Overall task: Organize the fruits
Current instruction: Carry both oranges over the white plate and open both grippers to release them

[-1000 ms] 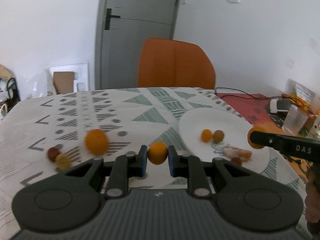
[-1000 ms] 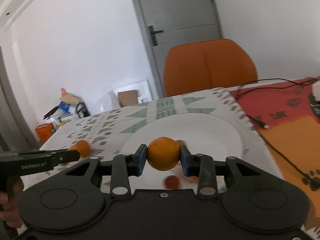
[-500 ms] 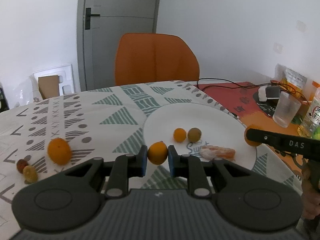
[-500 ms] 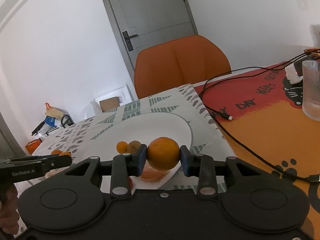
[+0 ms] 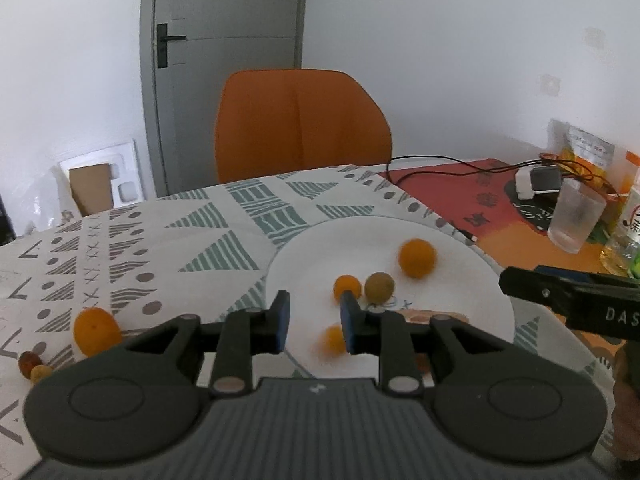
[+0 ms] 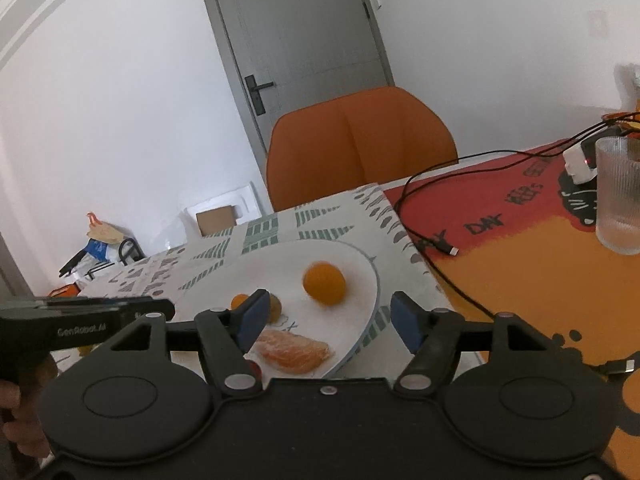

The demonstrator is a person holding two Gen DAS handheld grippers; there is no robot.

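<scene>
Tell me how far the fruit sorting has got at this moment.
Mostly underway. On the white plate sit a large orange, two small fruits and a peeled piece. The left hand-held gripper and right hand-held gripper are both opening, nothing clamped; a small blurred orange drops platewards. Left: one orange and two small fruits on the tablecloth.

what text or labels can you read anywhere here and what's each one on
"DAS": white letters on the right gripper body, cut off at the picture's edge.
"GenRobot.AI": left gripper body, slightly blurred.
"DAY": black lettering on the red mat; other words there are too blurred.
Blue writing on the white plate: unreadable.
Bottle label: unreadable.
</scene>
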